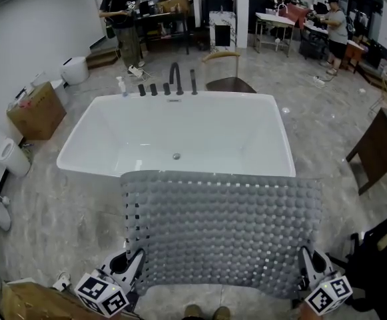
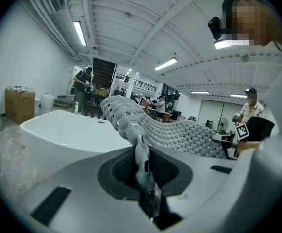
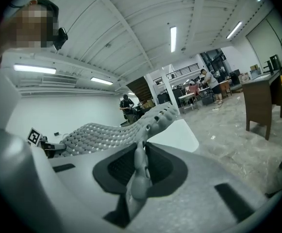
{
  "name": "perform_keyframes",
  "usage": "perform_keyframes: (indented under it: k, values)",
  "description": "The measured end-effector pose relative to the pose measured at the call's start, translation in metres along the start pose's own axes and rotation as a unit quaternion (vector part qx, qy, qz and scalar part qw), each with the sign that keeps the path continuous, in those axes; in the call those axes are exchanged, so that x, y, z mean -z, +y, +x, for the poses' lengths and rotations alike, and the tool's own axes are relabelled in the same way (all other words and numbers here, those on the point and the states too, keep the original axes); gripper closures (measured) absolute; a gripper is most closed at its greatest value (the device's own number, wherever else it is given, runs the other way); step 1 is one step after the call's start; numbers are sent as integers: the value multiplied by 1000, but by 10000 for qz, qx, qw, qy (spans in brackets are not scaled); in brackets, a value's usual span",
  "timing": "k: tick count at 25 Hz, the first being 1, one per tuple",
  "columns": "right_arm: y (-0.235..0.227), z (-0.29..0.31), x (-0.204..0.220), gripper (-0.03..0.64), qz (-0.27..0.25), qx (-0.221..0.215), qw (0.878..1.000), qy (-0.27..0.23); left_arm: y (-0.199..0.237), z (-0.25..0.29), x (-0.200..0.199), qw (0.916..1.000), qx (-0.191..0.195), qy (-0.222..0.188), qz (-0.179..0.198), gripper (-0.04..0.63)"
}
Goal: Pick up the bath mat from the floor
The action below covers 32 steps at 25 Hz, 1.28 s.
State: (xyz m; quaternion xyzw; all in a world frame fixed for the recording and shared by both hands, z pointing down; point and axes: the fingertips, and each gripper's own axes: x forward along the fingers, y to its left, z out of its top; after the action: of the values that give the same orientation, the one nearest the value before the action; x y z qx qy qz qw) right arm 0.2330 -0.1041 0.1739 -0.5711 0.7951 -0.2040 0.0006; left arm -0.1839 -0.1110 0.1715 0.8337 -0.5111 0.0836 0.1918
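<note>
A grey studded bath mat (image 1: 223, 229) hangs spread out in the air in front of me, its far edge over the near rim of the white bathtub (image 1: 180, 135). My left gripper (image 1: 134, 267) is shut on the mat's near left corner, and my right gripper (image 1: 306, 265) is shut on the near right corner. In the left gripper view the mat (image 2: 174, 130) runs out from between the pressed jaws of the left gripper (image 2: 143, 166). The right gripper view shows the mat (image 3: 111, 130) pinched the same way in the right gripper (image 3: 140, 166).
Black taps (image 1: 173, 82) stand at the tub's far rim. A cardboard box (image 1: 36, 109) and white toilets (image 1: 3, 155) line the left wall. A dark wooden table (image 1: 380, 145) stands at right. People (image 1: 123, 19) work at benches farther back.
</note>
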Motion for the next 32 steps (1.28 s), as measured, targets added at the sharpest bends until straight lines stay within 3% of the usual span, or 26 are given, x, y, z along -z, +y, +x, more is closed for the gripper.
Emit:
perform_keyframes:
  k: [15,32]
  values:
    - [52,-58,-113,569,4,-430,9965,-714,-37,-65,-115,9985,279,-398,259,548]
    - [102,-139,-123,569,-153,-713,9917,-1062,-51,-145,-117,9964,401,-689,299,548]
